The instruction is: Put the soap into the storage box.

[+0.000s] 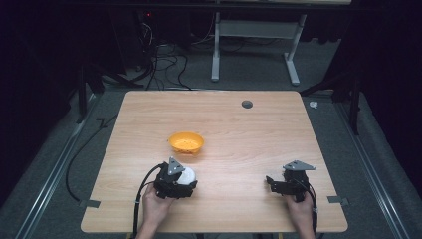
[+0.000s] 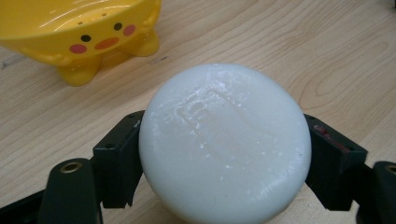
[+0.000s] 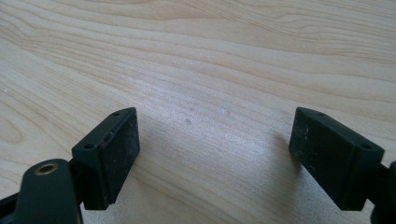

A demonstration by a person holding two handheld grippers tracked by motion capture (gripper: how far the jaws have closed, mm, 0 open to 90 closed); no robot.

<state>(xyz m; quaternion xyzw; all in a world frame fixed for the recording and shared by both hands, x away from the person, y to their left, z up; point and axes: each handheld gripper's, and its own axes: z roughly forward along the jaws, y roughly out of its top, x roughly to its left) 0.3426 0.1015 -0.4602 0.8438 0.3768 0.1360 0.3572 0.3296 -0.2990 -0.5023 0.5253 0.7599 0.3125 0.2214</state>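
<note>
My left gripper is shut on a round white bar of soap, both black pads pressed against its sides; in the high view the soap shows as a white disc at the gripper's tip, at the table's front left. Just beyond it stands a yellow duck-faced soap dish with drain holes, its feet and painted face close in the left gripper view as the dish. My right gripper rests at the front right, open, and its own view shows bare wood between its fingers.
The wooden table has a dark round grommet near its far edge. Cables trail off the front left edge. A white desk frame stands on the grey floor behind the table.
</note>
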